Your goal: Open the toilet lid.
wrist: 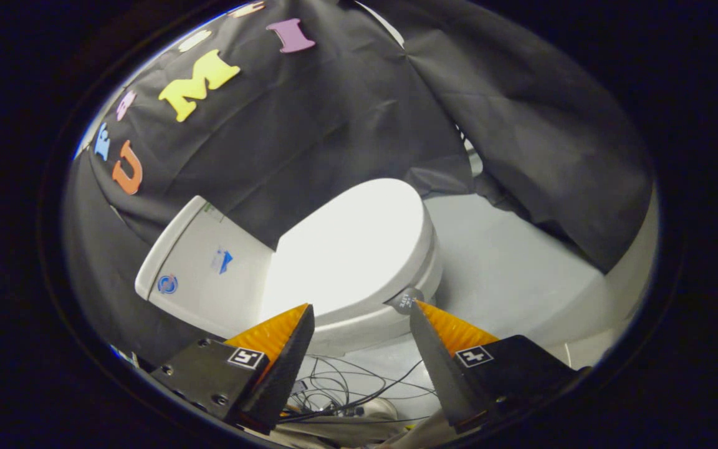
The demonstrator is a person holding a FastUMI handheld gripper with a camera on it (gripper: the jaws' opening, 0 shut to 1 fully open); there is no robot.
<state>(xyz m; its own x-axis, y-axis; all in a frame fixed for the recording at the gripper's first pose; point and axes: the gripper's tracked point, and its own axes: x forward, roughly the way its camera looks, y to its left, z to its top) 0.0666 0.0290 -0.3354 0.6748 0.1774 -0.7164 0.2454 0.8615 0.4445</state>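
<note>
Here the white, glossy oval plastic toilet lid [349, 246] lies closed, flat on the seat, just ahead of the gripper [361, 304] and slightly beyond its fingertips. Its long axis runs from the hinge end, by the white ceramic tank [200, 262], out to the rounded front edge, which points away from the tank toward the pale grey floor [508, 274]. The gripper faces the lid's long side rather than that front edge, so the lift point lies off toward the finger farther from the tank.

The jaws are spread wide and grasp nothing; the gap between them frames the lid's side rim and the bowl beneath. The tip of the finger farther from the tank sits right at the rim near a small round grey sticker [406, 299], though whether it touches the rim I cannot tell. A tangle of thin black cables [346, 386] lies on the floor below the fingers.

To my eye, the lift has not begun: a finger must first get under the rim.
</note>
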